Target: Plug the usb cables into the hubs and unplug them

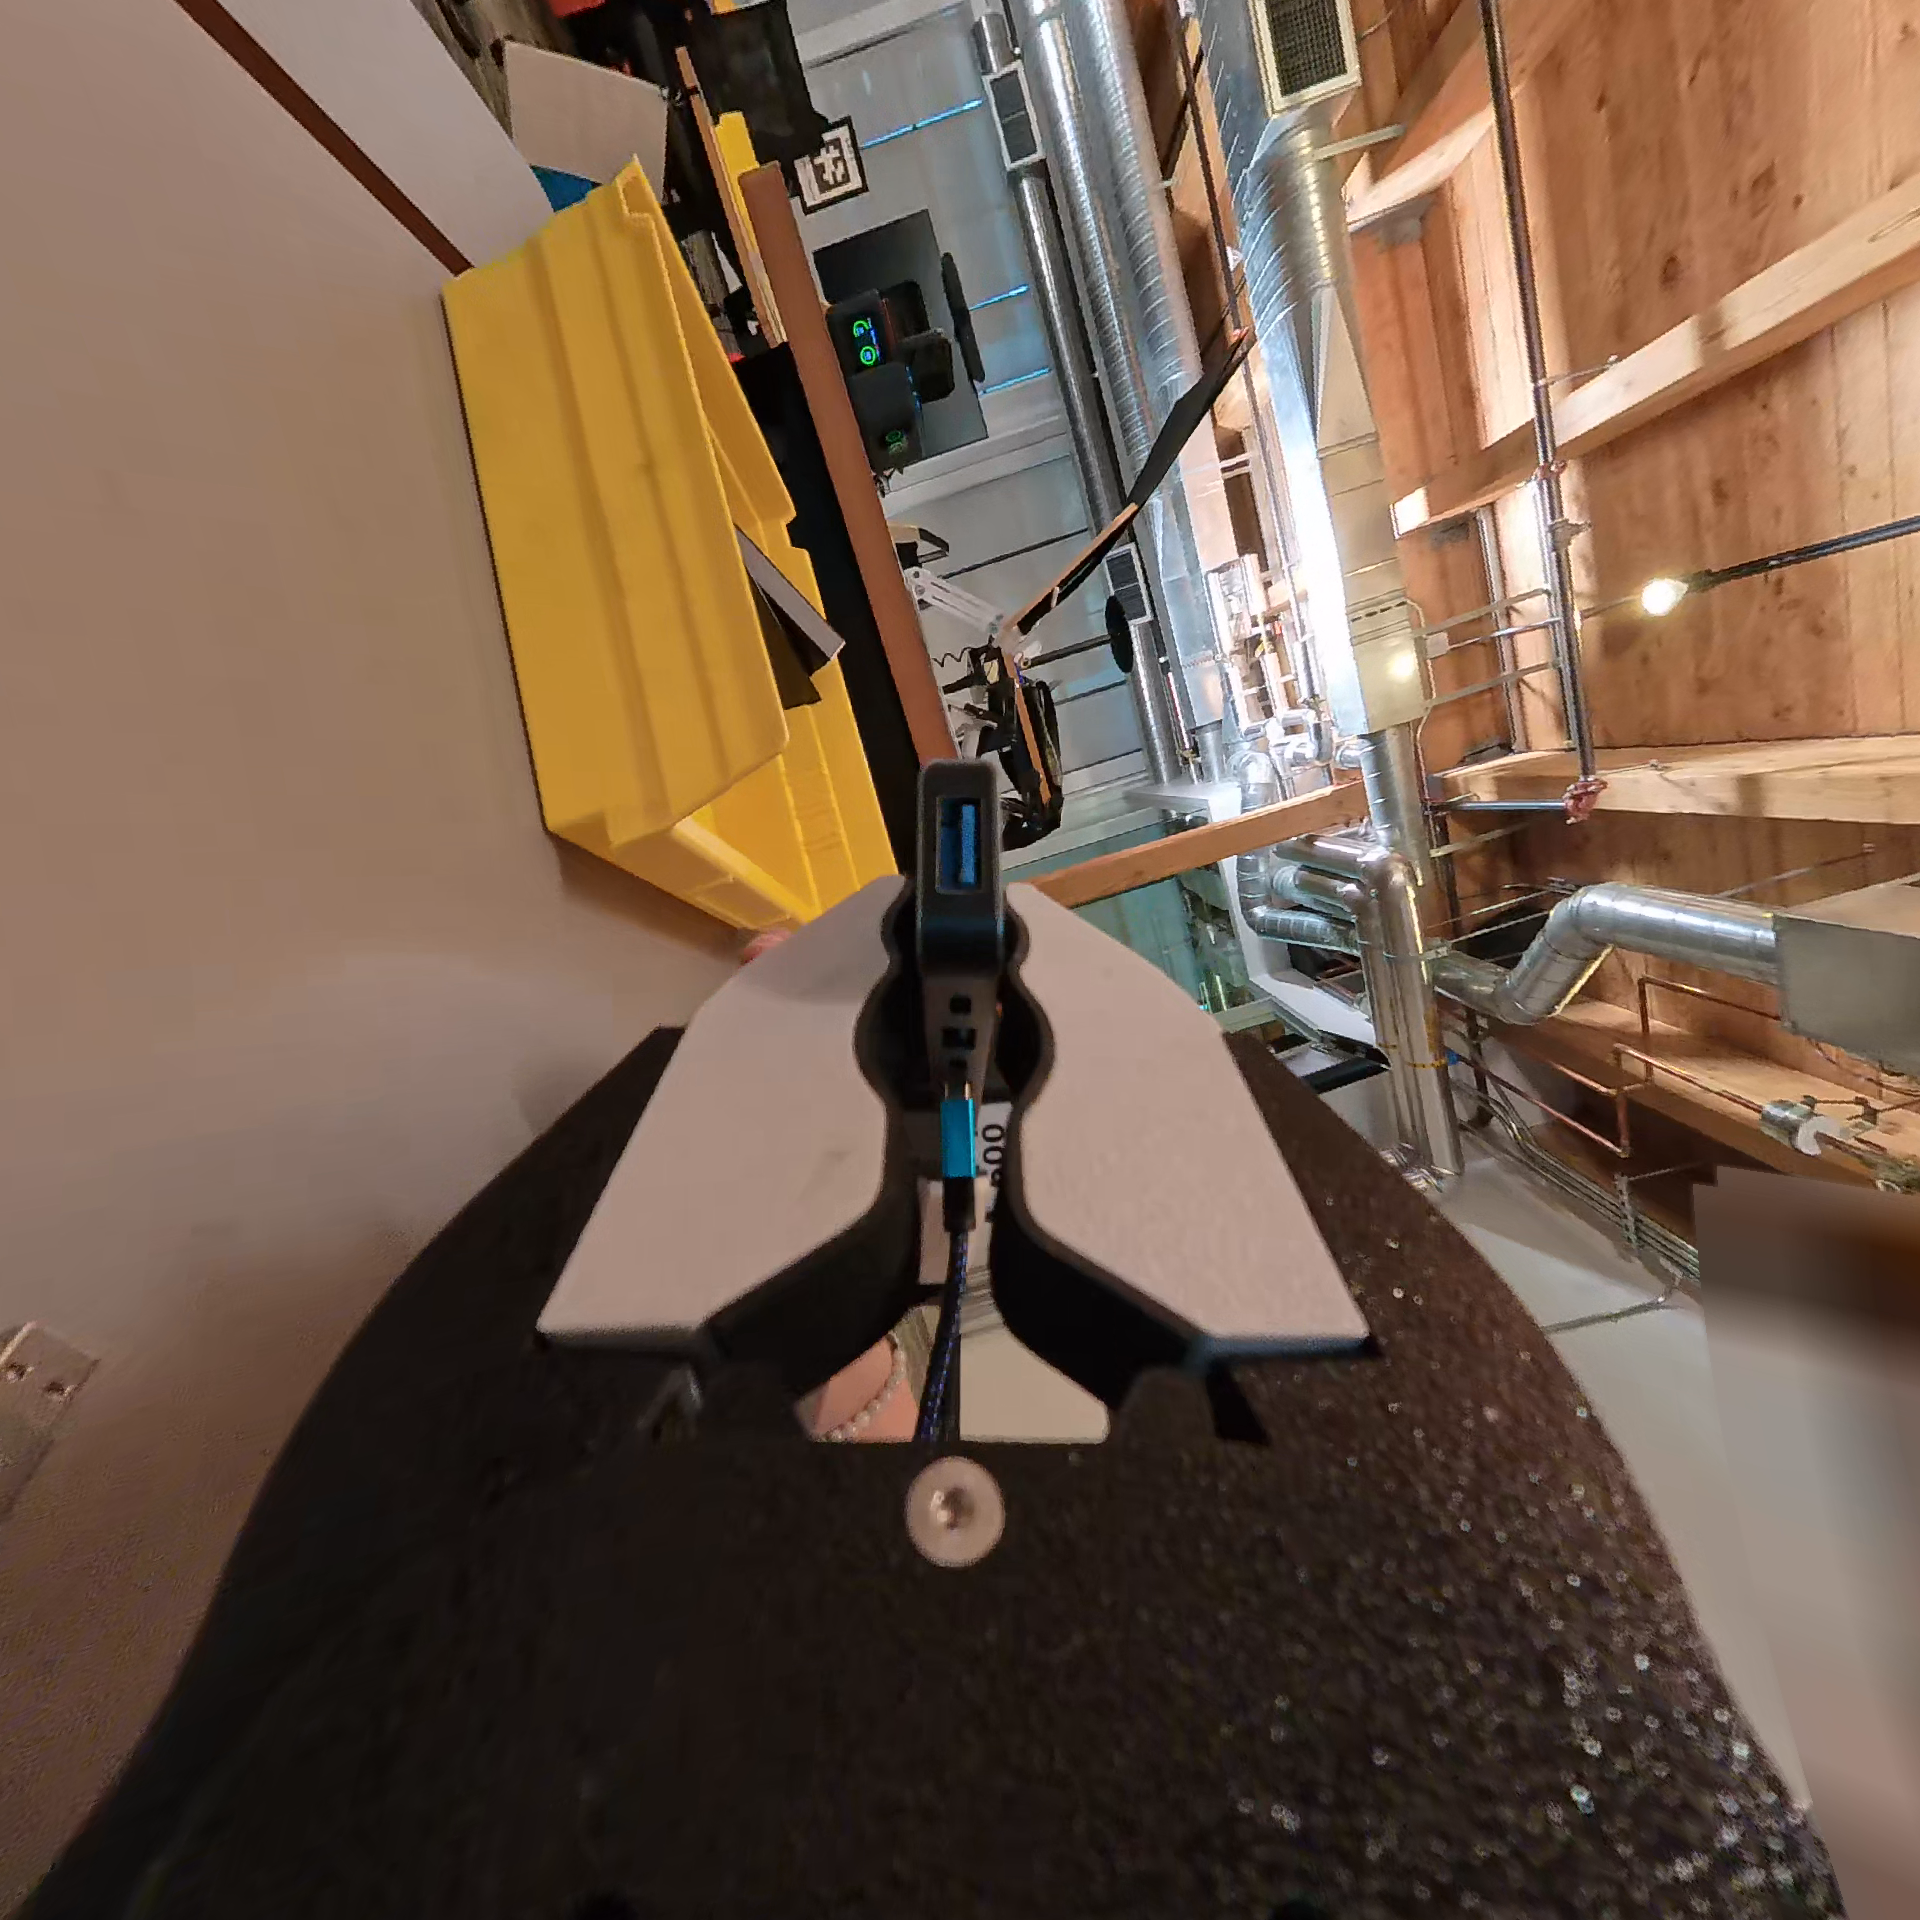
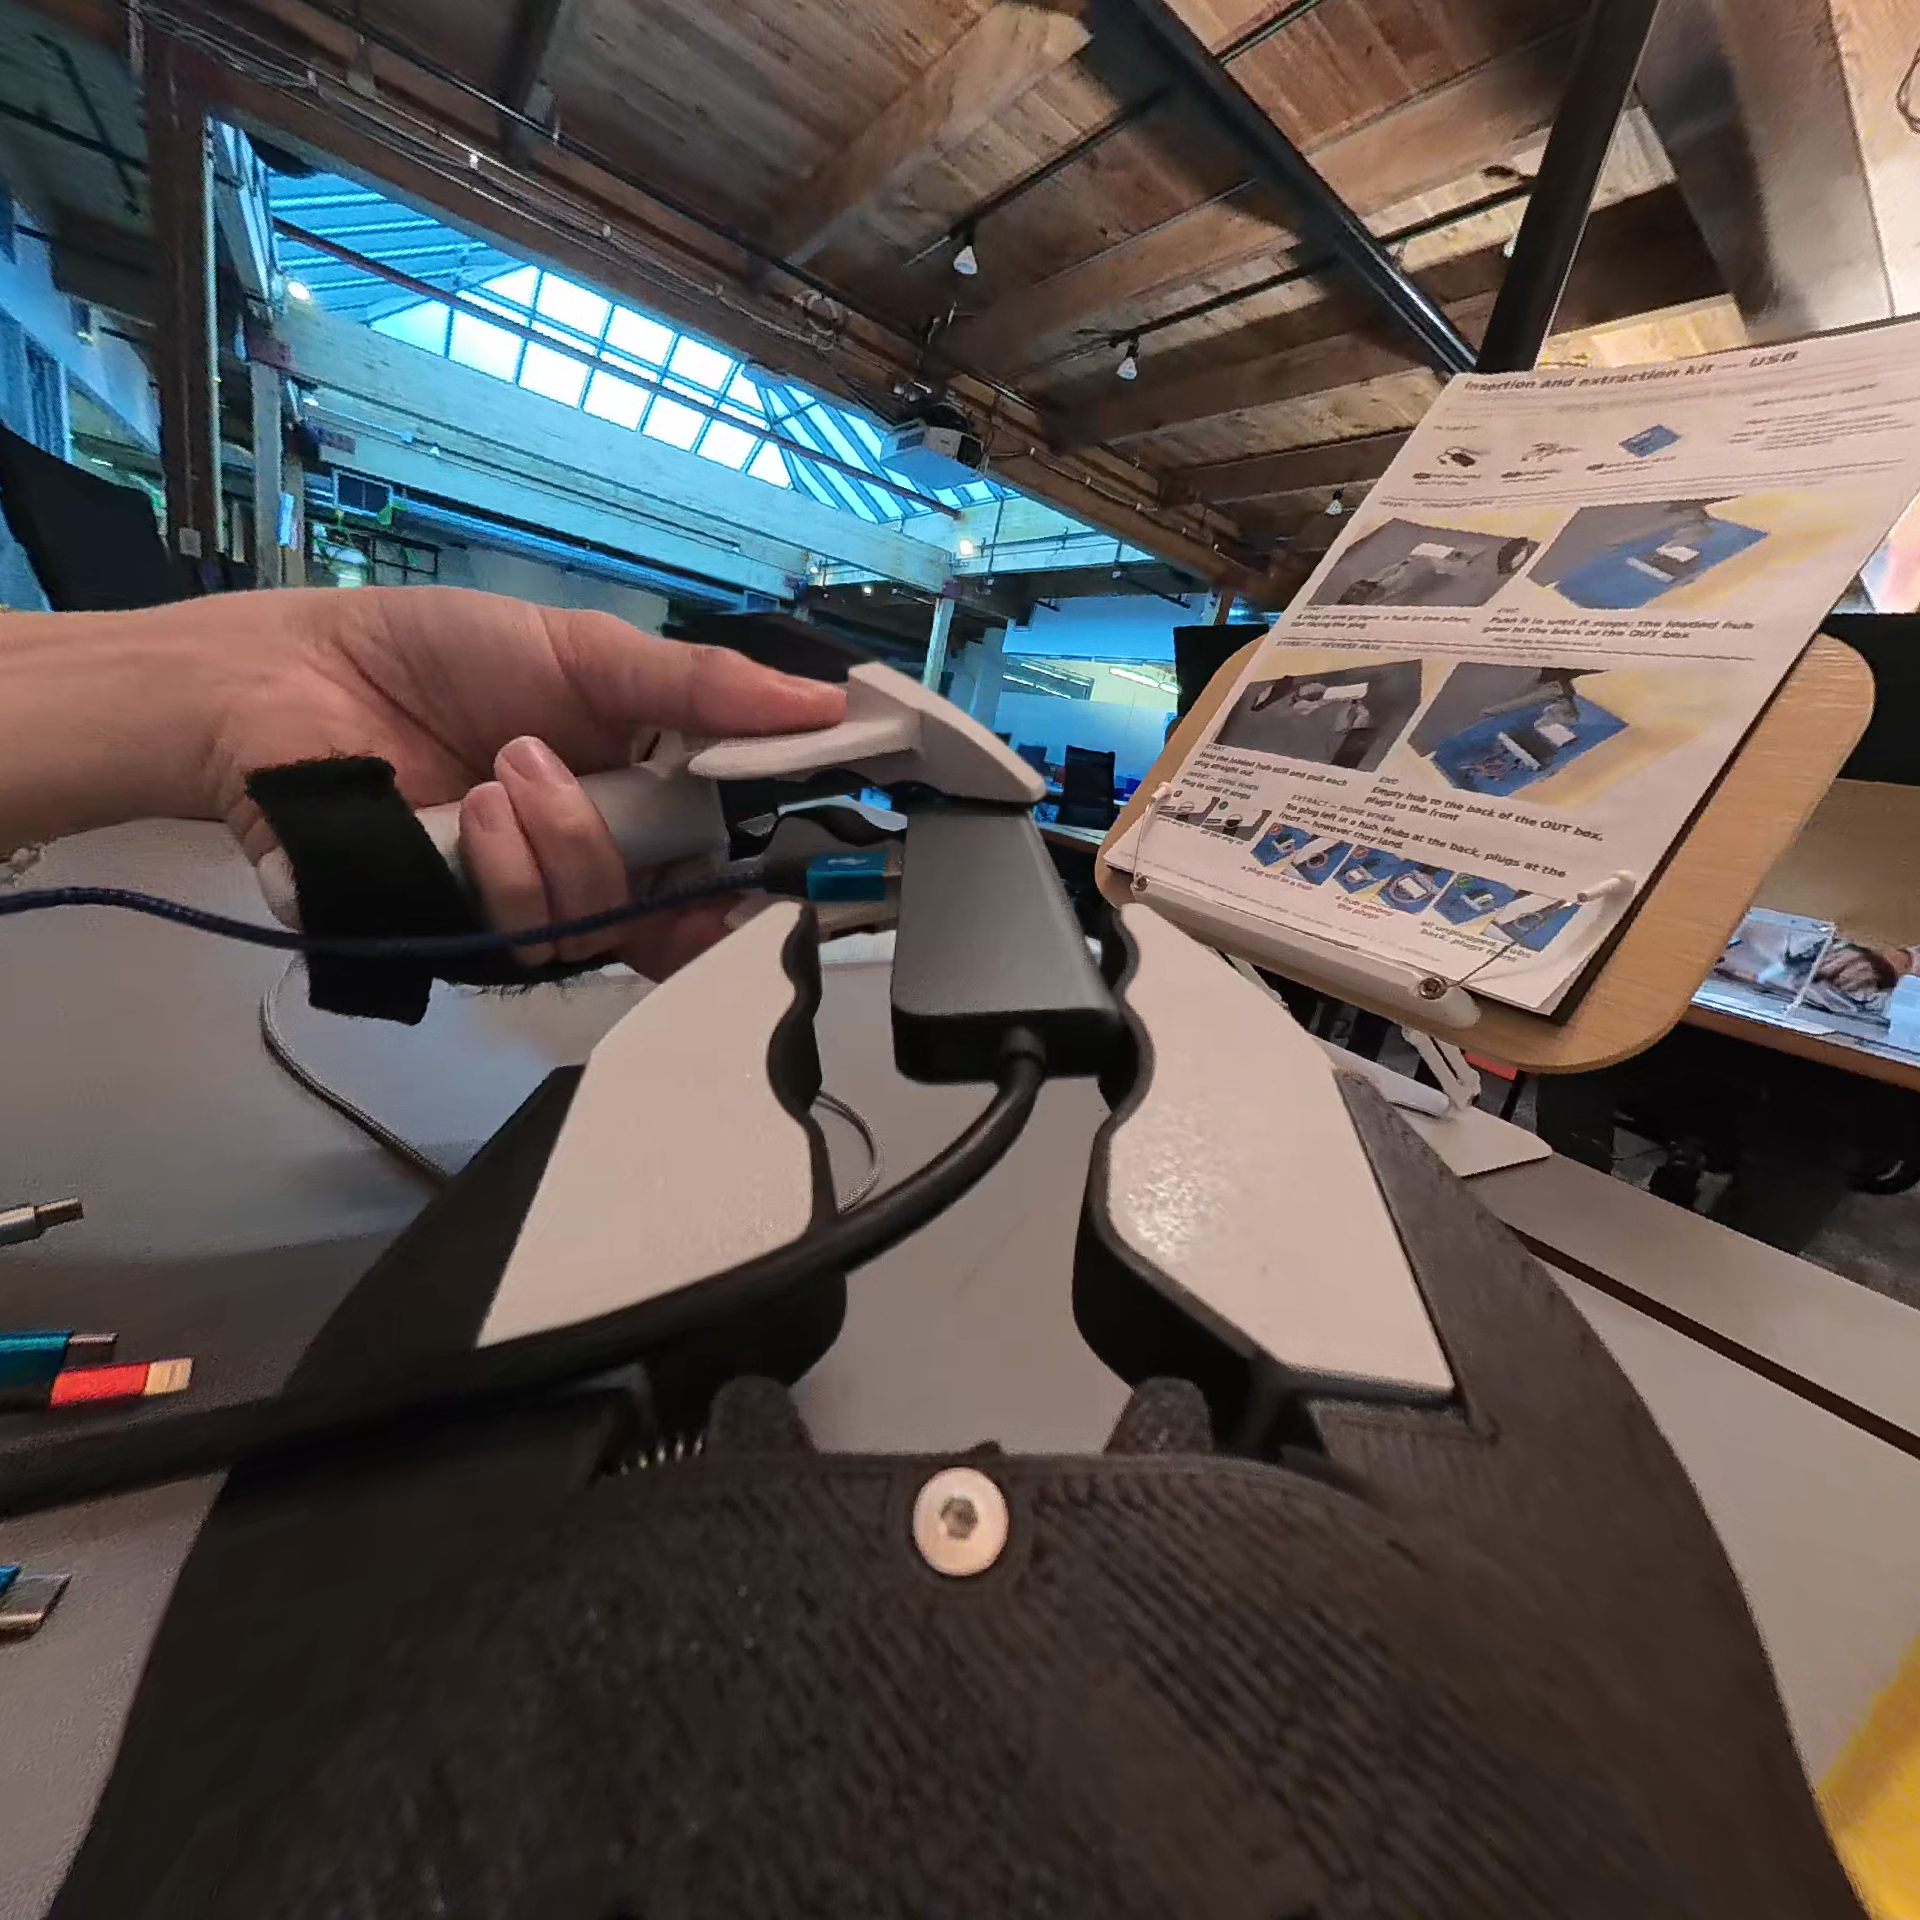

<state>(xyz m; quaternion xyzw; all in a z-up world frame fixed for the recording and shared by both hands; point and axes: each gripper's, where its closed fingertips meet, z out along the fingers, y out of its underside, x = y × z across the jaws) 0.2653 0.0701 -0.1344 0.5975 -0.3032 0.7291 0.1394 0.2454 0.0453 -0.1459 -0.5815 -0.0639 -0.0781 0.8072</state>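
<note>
grey table (image 2: 145, 1049), one hub (image 2: 987, 935)

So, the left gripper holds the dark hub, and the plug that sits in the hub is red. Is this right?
Not quite: the plug in the hub is blue, not red, as the left wrist view shows. The left gripper does hold the hub.

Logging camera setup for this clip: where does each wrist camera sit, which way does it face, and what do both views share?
Left wrist view: on the left gripper, rolled sideways, looking past the clamped hub toward a yellow bin; its own gripper fills the foreground.
Right wrist view: on the right gripper, roughly level, facing the person's left hand and an instruction sheet; jaws apart around the hub.
Shared: the hub, its blue plug, the left gripper.
</note>
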